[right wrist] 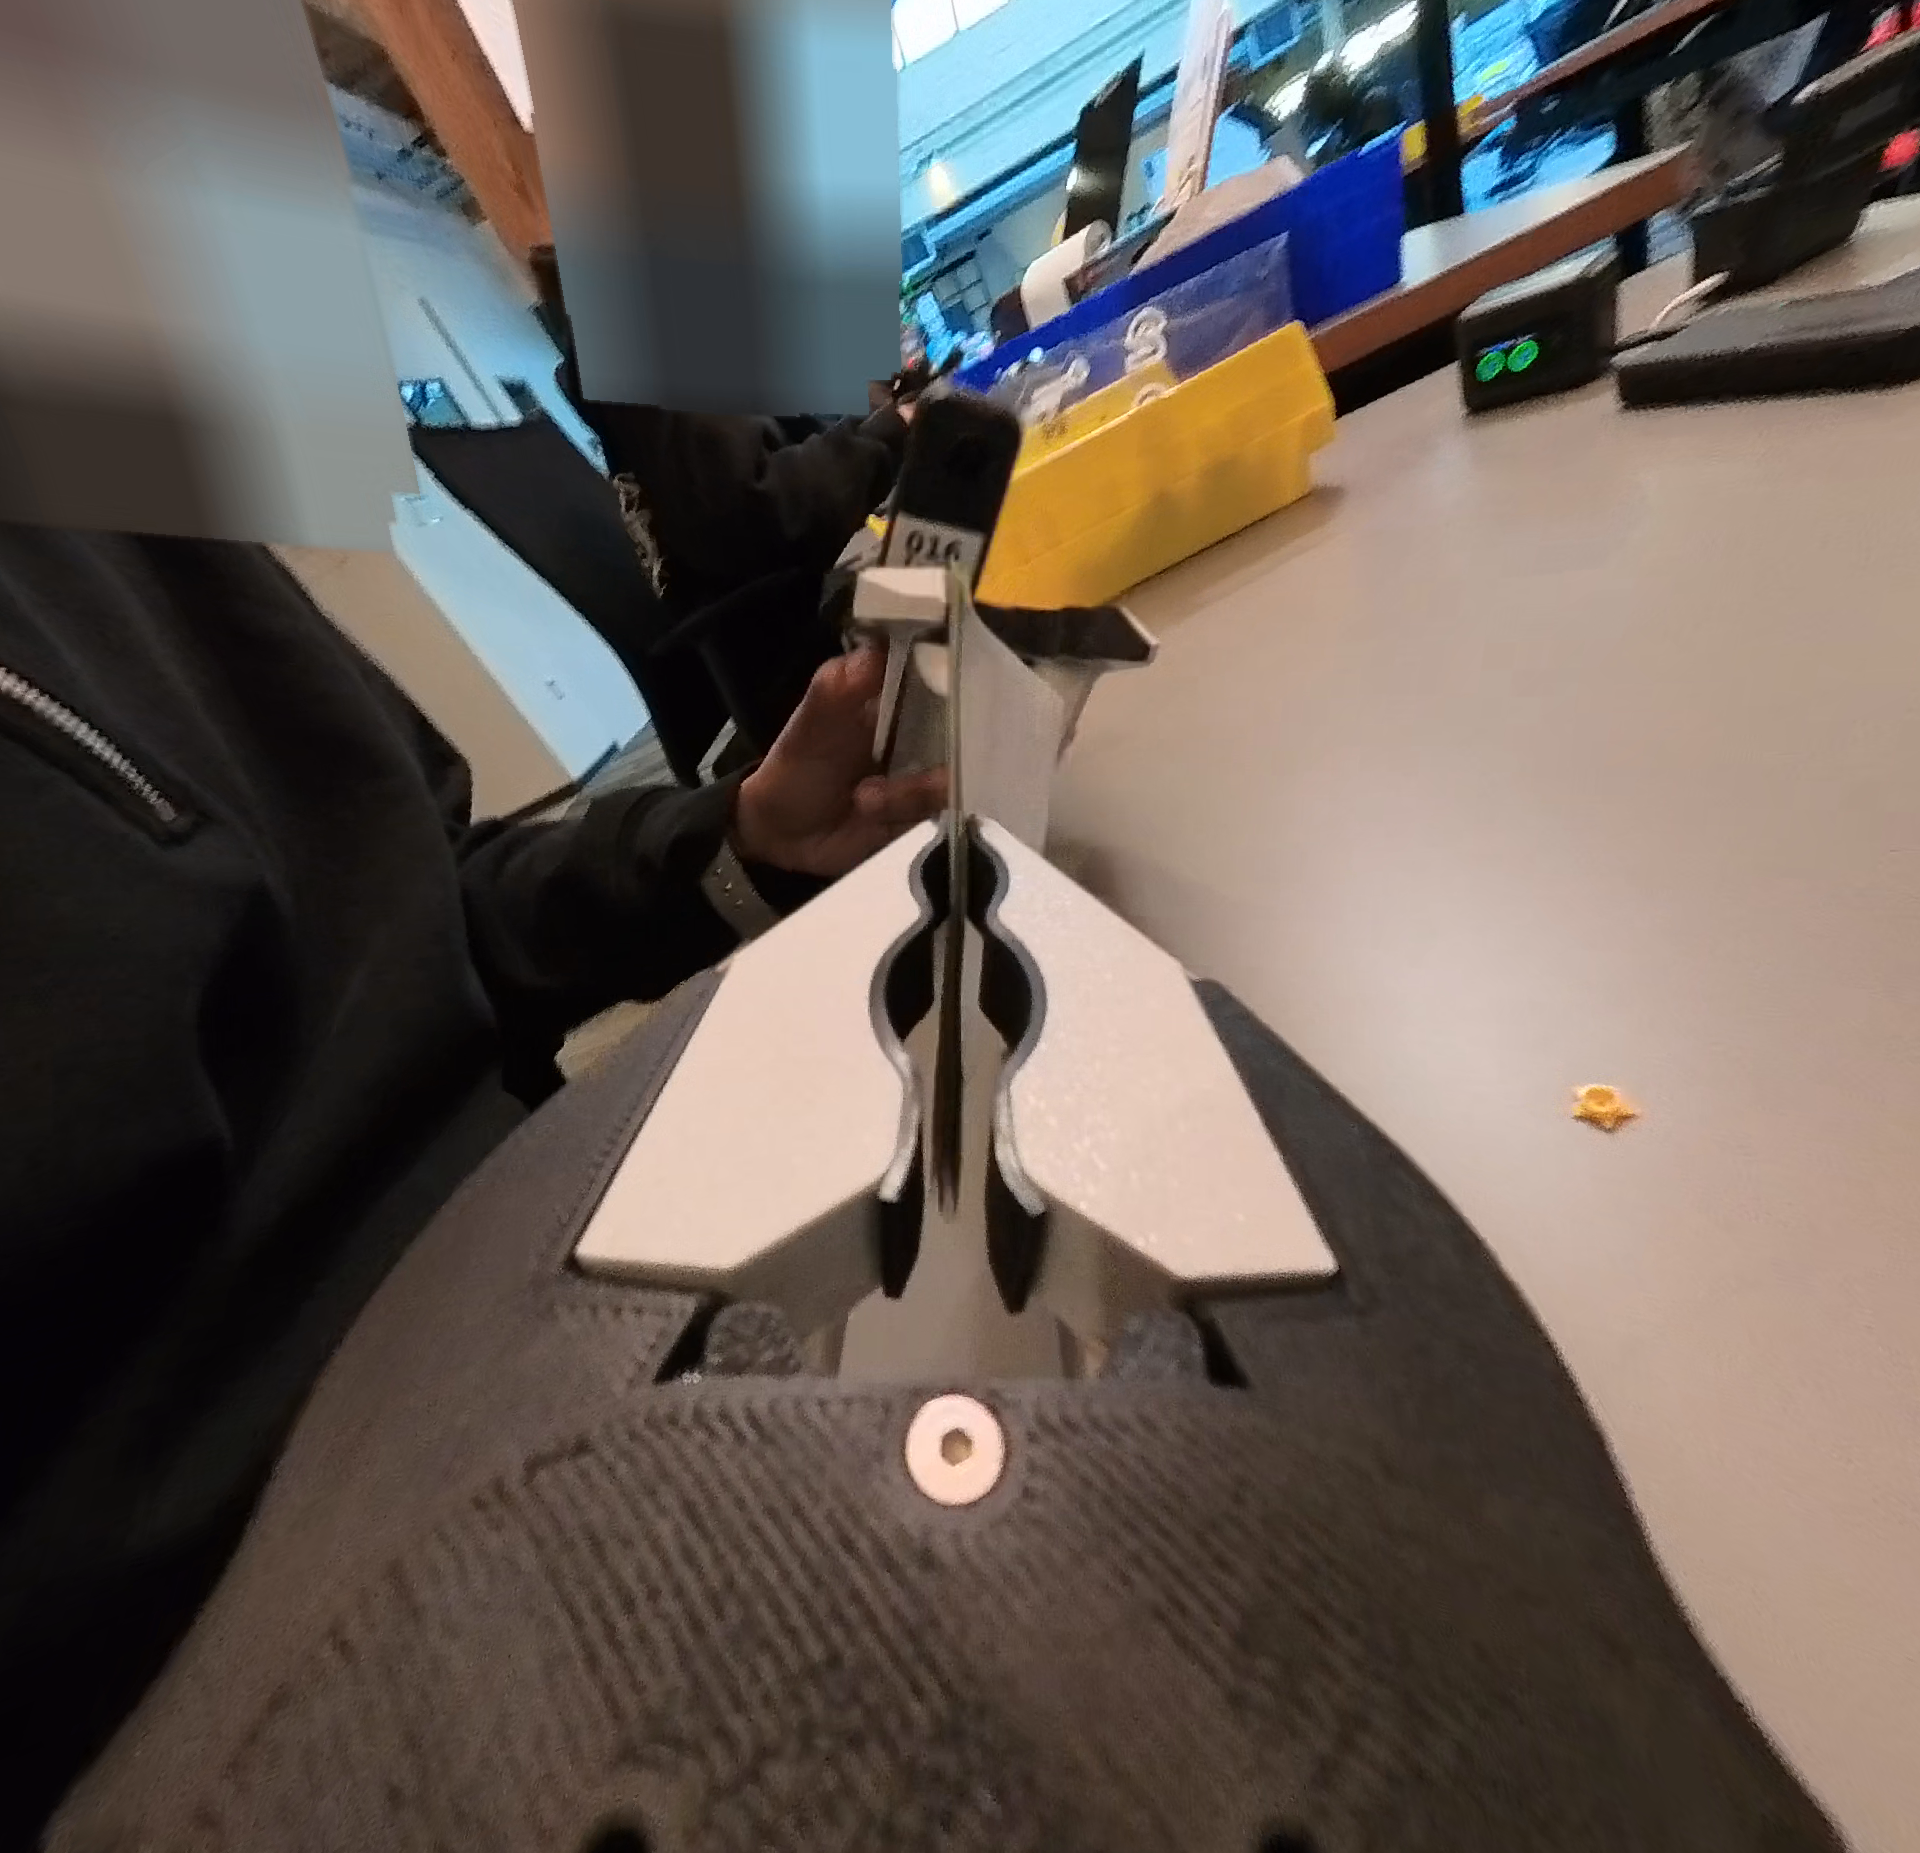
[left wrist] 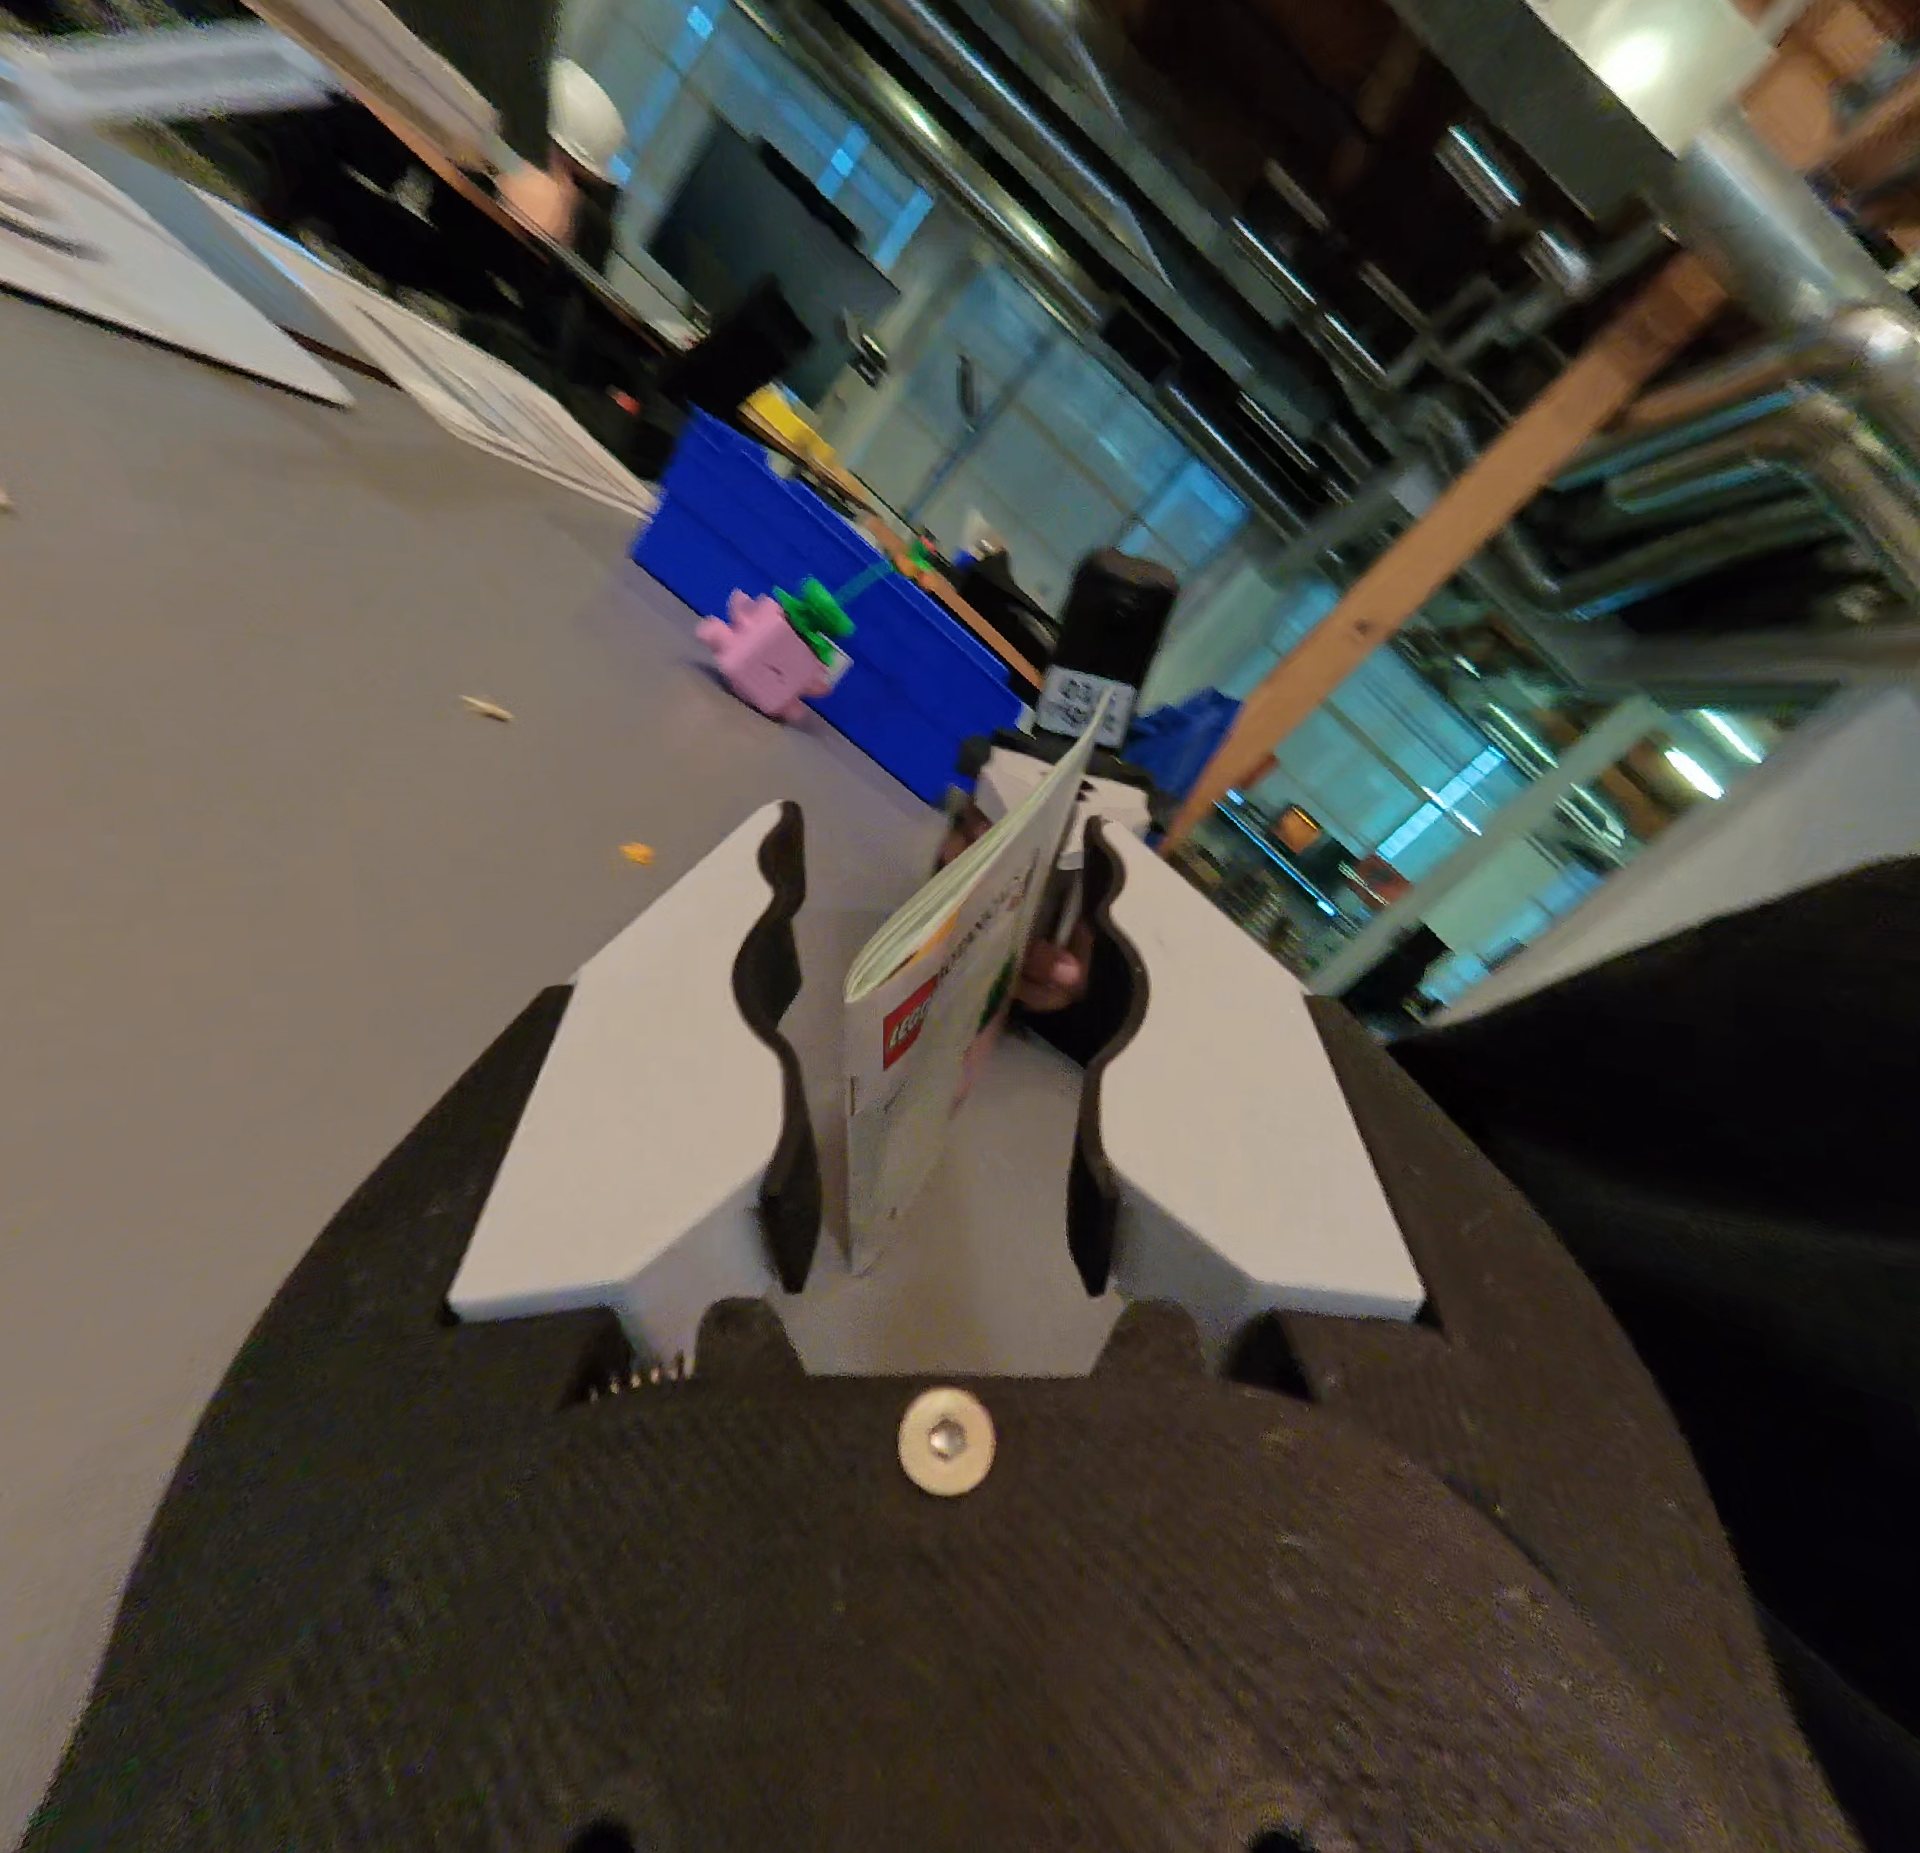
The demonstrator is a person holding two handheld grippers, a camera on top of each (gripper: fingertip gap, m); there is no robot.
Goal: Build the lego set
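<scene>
A white lego instruction booklet stands on edge between my two grippers, which face each other above the grey table. My left gripper is open, its jaws wide on either side of the booklet without touching it. My right gripper is shut on the booklet, seen edge-on as a thin line. The right gripper shows behind the booklet in the left wrist view. The left gripper shows farther off in the right wrist view, held by a hand. A small pink and green lego build sits on the table.
A blue bin stands behind the pink build. A yellow bin and a blue bin stand at the table's far side, with a black device with green lights. A small orange piece lies on the table. Papers lie far left. There is about 8 centimeters between the tips of the two grippers.
</scene>
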